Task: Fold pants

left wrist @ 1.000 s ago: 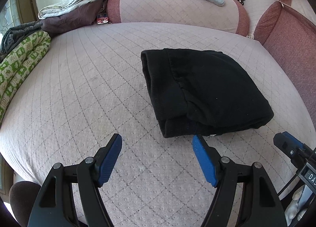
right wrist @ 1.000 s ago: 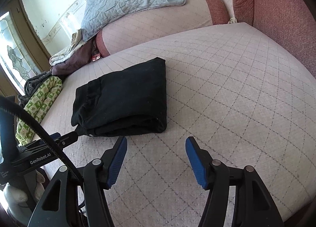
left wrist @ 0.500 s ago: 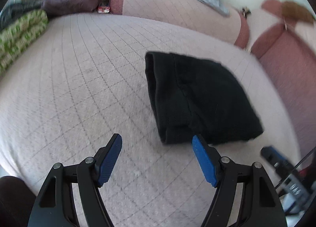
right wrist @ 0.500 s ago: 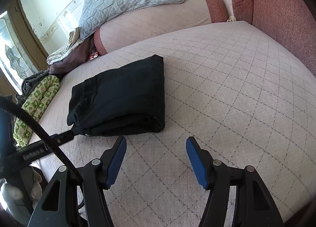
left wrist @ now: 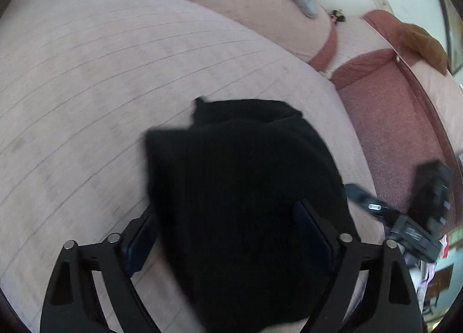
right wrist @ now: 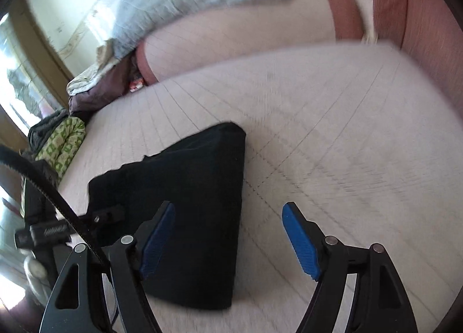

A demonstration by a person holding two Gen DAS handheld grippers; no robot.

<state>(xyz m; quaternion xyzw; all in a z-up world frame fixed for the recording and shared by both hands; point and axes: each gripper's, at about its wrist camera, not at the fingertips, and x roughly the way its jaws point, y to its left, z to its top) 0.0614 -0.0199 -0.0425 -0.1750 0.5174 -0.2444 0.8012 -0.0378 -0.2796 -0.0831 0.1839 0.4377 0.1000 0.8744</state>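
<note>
Pink quilted bedding (right wrist: 332, 136) covers the wide bed, with a long bolster (right wrist: 237, 40) along its far edge and a grey quilt (right wrist: 185, 0) draped over that. At the far left edge lie a green patterned blanket (right wrist: 62, 144) and a heap of dark and pale cloth (right wrist: 92, 89). No box, basket or other container shows in either view.

Folded into a thick black bundle, the pants (right wrist: 185, 202) lie on the near part of the bed. In the left wrist view they fill the middle of the picture, and the left gripper (left wrist: 228, 240) straddles their near end with one blue pad on each side of the cloth; its jaws have just been opening and stand wide, and the blur hides whether the pads touch the fabric. The right gripper (right wrist: 228, 240) sits at the bundle's right near corner, its left pad (right wrist: 157, 241) over the black cloth and its right pad (right wrist: 301, 241) over bare bedding; its jaws have also just been opening and grip nothing.
</note>
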